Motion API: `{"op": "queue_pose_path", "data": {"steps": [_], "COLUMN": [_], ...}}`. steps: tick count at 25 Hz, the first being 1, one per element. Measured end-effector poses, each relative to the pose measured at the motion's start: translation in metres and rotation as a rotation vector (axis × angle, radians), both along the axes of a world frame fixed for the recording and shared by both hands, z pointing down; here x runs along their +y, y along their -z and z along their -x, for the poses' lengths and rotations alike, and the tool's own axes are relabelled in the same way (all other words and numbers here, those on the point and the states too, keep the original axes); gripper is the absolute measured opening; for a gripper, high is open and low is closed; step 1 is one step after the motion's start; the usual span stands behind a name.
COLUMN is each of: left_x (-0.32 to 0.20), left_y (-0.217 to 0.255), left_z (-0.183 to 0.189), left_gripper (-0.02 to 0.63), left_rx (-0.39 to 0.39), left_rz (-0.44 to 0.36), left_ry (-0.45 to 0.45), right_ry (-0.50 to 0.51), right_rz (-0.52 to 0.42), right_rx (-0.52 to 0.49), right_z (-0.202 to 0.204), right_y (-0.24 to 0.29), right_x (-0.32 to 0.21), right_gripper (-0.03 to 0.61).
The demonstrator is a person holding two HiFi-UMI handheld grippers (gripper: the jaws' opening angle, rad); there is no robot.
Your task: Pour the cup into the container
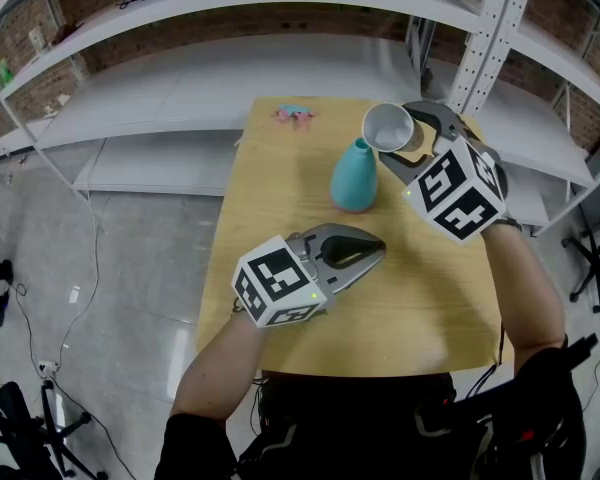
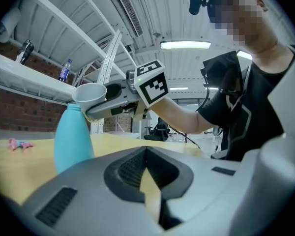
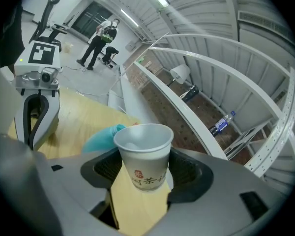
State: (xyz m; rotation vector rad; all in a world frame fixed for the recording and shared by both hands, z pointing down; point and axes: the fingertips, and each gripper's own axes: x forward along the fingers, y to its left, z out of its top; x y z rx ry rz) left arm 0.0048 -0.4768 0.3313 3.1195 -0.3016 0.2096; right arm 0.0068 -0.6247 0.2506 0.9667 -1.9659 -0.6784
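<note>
A white paper cup with red print hangs over the far part of the wooden table, with my right gripper shut on its sides. In the right gripper view the cup stands roughly upright between the jaws. A teal narrow-necked container stands on the table just left of and below the cup. In the left gripper view the cup is right above the container's neck. My left gripper lies low over the table nearer me, shut and holding nothing.
A small pink object lies at the table's far left corner. White metal shelves run behind and to the right of the table. A plastic bottle stands on a shelf. Two people are far off on the floor.
</note>
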Motion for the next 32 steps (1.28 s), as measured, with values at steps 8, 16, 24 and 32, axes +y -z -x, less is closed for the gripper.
{"op": "queue_pose_path", "data": {"steps": [8,16,24,32], "left_x": [0.006,0.010,0.013,0.013], "left_y": [-0.002,0.000,-0.002,-0.003], "left_z": [-0.002,-0.002,-0.004,-0.003], "left_gripper": [0.002,0.002,0.002,0.002], "left_rx": [-0.013,-0.013,-0.022,-0.025], "left_rz": [-0.006,-0.001,-0.009,-0.011], "left_ry": [-0.021,-0.040,-0.051,-0.058], "right_ry": [-0.007,-0.011,-0.013,-0.019], "right_rz": [-0.058,-0.094,-0.112,-0.127], "right_rx": [0.092,0.151,0.190,0.219], "right_z": [0.000,0.002,0.004,0.005], "right_y": [0.003,0.006,0.005,0.005], "right_x": [0.000,-0.002,-0.003,-0.007], "right_gripper": [0.301,0.299,0.301,0.301]}}
